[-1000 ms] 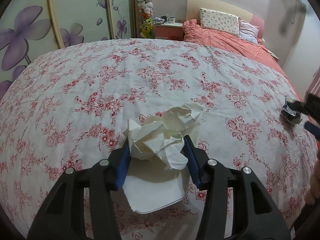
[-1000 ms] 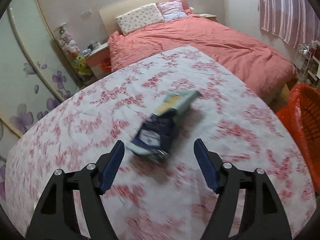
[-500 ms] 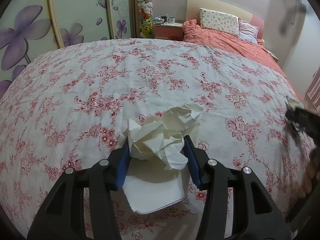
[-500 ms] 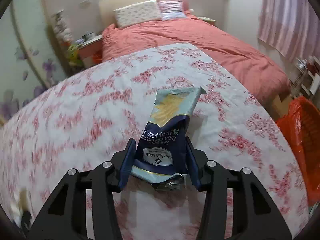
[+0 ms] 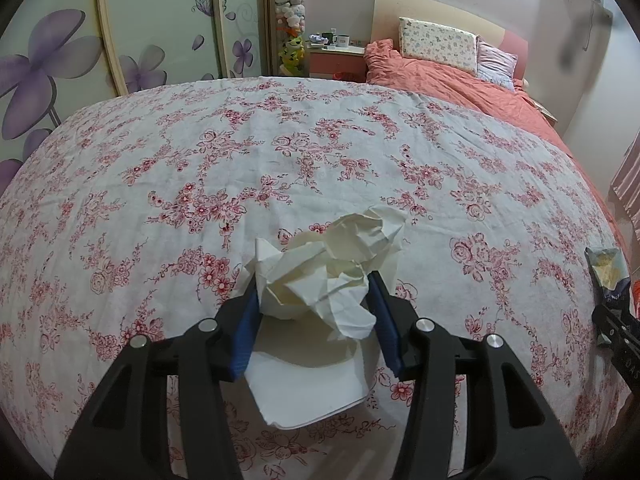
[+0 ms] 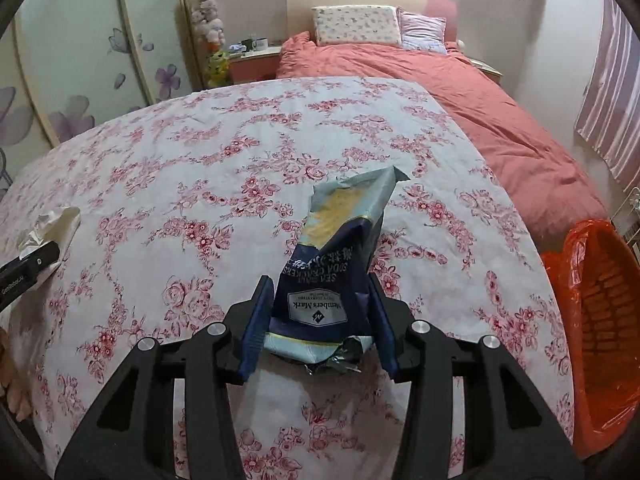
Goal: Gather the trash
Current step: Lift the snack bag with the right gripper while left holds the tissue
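A crumpled white paper [image 5: 328, 276] sits between the blue pads of my left gripper [image 5: 314, 304], which is shut on it just above the floral bedspread [image 5: 280, 152]. A flat sheet of the same paper hangs below the jaws. My right gripper [image 6: 320, 312] is shut on a dark blue cracker wrapper [image 6: 332, 264], whose pale torn end sticks up and away. That wrapper [image 5: 608, 268] shows at the right edge of the left wrist view. The paper [image 6: 48, 228] and the left gripper's tip appear at the left edge of the right wrist view.
An orange basket lined with an orange bag [image 6: 592, 320] stands on the floor off the bed's right side. A coral duvet [image 6: 460, 92] and pillows [image 6: 356, 26] lie further back. Wardrobe doors with purple flowers [image 5: 60, 64] and a nightstand [image 5: 336, 56] line the far left.
My right gripper closed on the cracker wrapper, rolled upright, and carried it across the bed. The left gripper stayed still with the paper in it.
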### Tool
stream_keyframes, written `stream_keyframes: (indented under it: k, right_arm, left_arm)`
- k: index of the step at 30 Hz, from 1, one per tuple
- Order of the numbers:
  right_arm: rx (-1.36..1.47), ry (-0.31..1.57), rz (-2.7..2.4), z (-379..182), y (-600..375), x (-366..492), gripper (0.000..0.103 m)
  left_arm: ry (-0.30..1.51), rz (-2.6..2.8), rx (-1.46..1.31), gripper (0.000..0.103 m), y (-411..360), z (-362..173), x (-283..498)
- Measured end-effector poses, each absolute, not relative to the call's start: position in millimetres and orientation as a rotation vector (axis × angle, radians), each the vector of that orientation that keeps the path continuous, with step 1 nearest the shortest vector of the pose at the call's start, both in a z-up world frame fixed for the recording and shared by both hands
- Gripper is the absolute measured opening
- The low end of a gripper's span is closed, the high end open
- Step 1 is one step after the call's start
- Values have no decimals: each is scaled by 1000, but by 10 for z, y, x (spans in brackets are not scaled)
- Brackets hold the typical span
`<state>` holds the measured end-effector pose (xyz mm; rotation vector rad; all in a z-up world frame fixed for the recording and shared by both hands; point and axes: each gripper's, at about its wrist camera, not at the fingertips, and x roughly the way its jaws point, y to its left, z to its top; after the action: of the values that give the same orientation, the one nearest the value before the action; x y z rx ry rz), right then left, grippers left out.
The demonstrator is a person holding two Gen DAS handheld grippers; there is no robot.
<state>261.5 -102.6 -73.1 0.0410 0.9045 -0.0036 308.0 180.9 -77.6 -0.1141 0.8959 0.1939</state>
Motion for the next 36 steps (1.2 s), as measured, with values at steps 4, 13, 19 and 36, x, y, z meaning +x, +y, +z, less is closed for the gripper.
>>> stream_keyframes:
  k: [4,13,19,36]
  right_arm:
    - [43,905,-14,-730,-1033,2615,47]
    - [84,902,-33,-744,-1122,2591,48]
    - [79,903,-33,-751,-1127,2600,49]
    - [115,892,-23,-754,-1190,2570,32]
  left_arm:
    - [892,187,-128,50,1826,-772,3075]
    - [885,175,-152,51,1870,-772,3067]
    - [888,180,-142,51,1875,-774,3072]
    - [862,140,-174,43,1929,-750,3024]
